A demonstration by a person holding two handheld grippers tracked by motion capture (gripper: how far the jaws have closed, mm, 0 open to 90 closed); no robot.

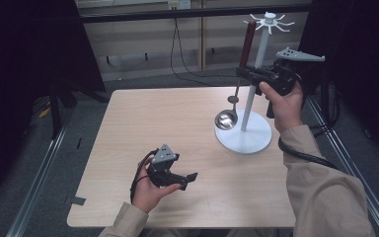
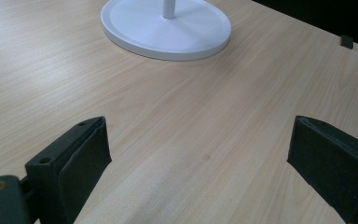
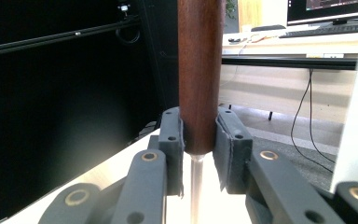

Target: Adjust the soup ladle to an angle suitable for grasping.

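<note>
A light wood-grain table [image 1: 177, 128] with rounded corners stands on grey carpet, with metal rails along both sides of the floor and dark curtains to the left and right. Beyond the far edge a pale wall panel carries black cables [image 1: 180, 54] hanging down to the floor. In the right gripper view a desk with a monitor and keyboard shows in the background.

Near the table's right edge, toward the far side, stands a white utensil rack [image 1: 249, 111]: a flat round base [image 2: 168, 30], smooth and matte, a slim upright pole, and a ring of short spoke-like hooks [image 1: 270, 21] at the top.

The right gripper [image 1: 249, 74], held in the person's right hand [image 1: 286, 106] above that base, is clamped on a ladle [image 1: 237, 94]. Its padded jaws press both sides of the ladle's dark reddish-brown wooden handle [image 3: 199, 70], round and polished, just above where it meets the thin metal stem. The ladle hangs upright beside the pole, its shiny steel bowl [image 1: 225, 119] low over the left rim of the base; whether it touches cannot be told.

The left gripper [image 1: 190, 180] rests in the left hand [image 1: 150, 190] near the table's near edge, jaws spread wide with bare tabletop between the black pads [image 2: 86, 158].
</note>
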